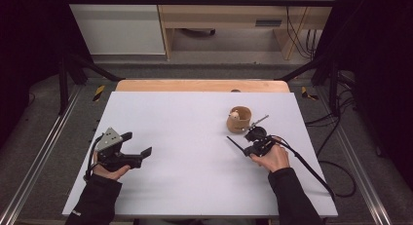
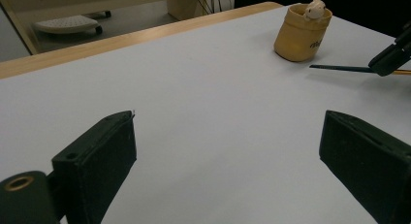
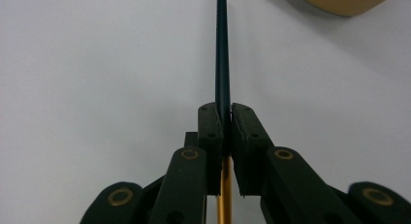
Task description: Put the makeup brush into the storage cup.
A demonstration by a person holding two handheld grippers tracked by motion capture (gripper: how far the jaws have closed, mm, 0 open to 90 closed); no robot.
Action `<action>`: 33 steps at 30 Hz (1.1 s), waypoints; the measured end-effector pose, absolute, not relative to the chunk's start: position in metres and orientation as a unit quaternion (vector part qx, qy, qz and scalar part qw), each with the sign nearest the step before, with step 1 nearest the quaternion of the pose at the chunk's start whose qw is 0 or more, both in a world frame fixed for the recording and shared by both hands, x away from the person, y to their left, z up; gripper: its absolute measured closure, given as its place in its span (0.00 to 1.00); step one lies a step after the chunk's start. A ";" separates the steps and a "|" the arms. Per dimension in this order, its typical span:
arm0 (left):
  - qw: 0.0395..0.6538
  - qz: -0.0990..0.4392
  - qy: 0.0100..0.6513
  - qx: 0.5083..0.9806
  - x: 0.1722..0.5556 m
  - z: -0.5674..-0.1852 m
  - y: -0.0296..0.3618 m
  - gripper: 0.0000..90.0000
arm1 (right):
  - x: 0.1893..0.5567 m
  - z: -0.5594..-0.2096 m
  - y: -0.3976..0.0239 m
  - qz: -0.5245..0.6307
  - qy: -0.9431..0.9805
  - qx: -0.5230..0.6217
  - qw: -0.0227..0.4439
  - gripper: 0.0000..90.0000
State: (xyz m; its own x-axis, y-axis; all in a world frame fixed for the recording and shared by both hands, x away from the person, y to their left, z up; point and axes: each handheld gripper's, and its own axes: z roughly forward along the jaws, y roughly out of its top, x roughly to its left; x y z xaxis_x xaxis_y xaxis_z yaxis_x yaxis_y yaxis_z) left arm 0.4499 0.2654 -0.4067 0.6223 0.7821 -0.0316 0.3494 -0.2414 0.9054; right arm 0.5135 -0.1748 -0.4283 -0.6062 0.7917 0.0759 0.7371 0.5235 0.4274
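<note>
Slim dark-tipped stick with a yellow rear shaft (image 3: 222,64) is clamped in the right tongs (image 1: 253,143), long axis running along the jaws, tip aimed left over the bench (image 1: 185,127). The tan pot (image 1: 239,119) with a small white figure (image 2: 314,8) stands just beyond. Left tongs (image 1: 141,154) hang wide, well apart. Path unobstructed.

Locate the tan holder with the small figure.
In the high view, the tan holder stands right of centre on the white table, just beyond the right gripper.
</note>
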 end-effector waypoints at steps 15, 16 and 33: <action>0.486 0.220 0.367 0.762 0.449 -0.407 0.261 0.07 | 0.503 -0.412 -0.178 0.258 0.865 0.427 0.055 0.93; 0.486 0.220 0.367 0.762 0.449 -0.407 0.261 0.07 | 0.503 -0.412 -0.178 0.258 0.865 0.427 0.055 0.93; 0.491 0.216 0.346 0.770 0.447 -0.401 0.249 0.07 | 0.494 -0.397 -0.173 0.308 0.864 0.396 0.044 0.93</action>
